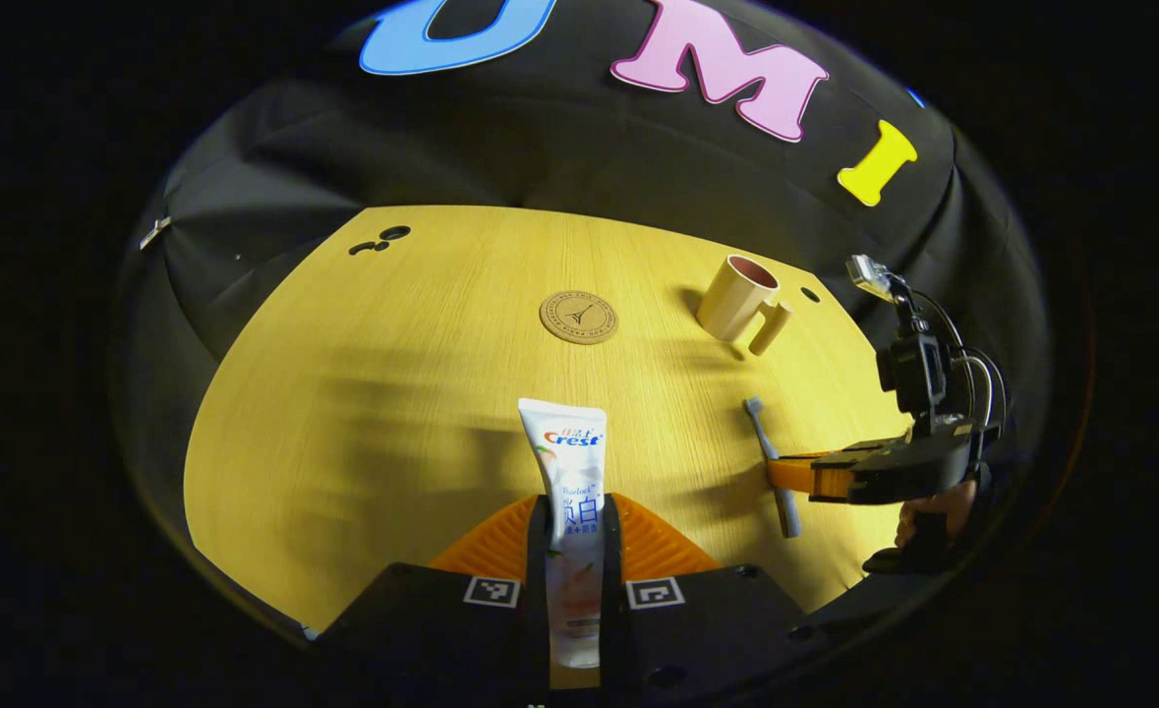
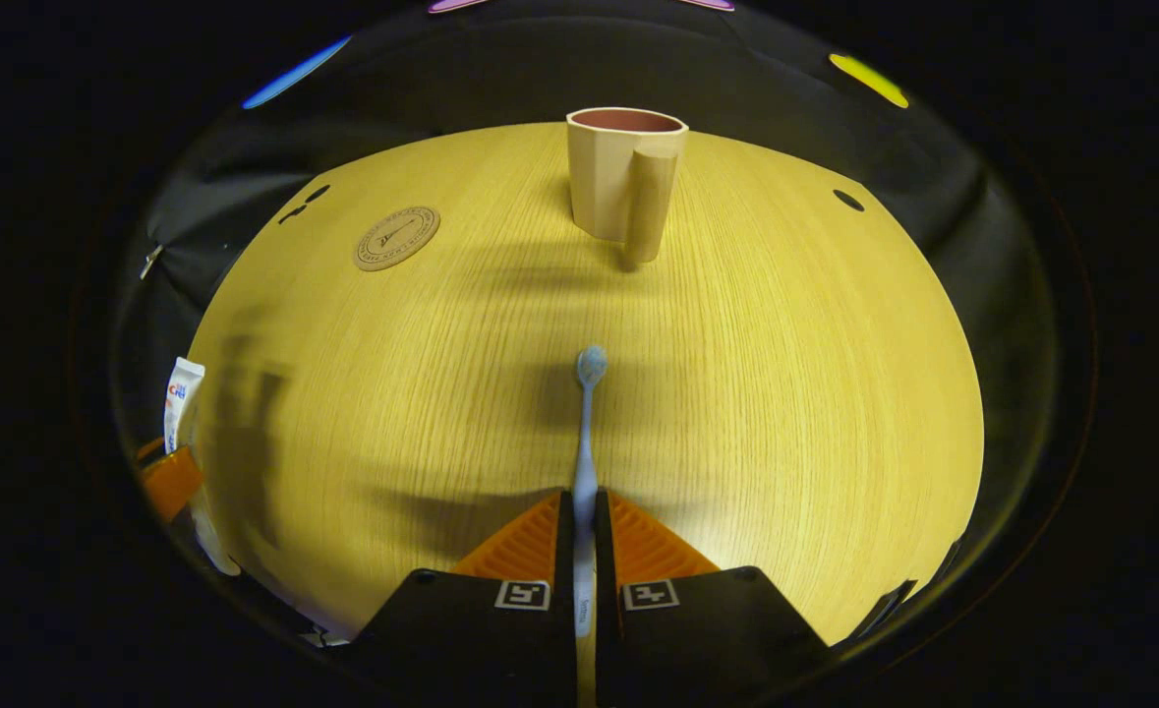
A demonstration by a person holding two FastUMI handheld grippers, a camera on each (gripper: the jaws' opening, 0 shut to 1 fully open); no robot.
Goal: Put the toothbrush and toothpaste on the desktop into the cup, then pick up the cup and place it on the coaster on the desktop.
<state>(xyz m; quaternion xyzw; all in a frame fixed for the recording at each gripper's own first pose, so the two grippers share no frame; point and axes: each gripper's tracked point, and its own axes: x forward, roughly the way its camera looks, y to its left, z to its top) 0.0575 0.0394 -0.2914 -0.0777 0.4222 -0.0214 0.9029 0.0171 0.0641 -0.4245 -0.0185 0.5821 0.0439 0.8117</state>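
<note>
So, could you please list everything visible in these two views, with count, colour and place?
toothpaste: one, white tube, held upright between the left gripper's fingers, above the near part of the table.
toothbrush: one, pale blue-grey, clamped in the right gripper, head pointing toward the cup.
cup: one, beige with a reddish inside and a handle, upright at the far side of the table.
coaster: one, round, tan, flat on the table, left of the cup and apart from it.
table: one, yellow wood grain, with small dark holes near its far edge.
left gripper: one, jaws closed on the toothpaste.
right gripper: one, jaws closed on the toothbrush.
</note>
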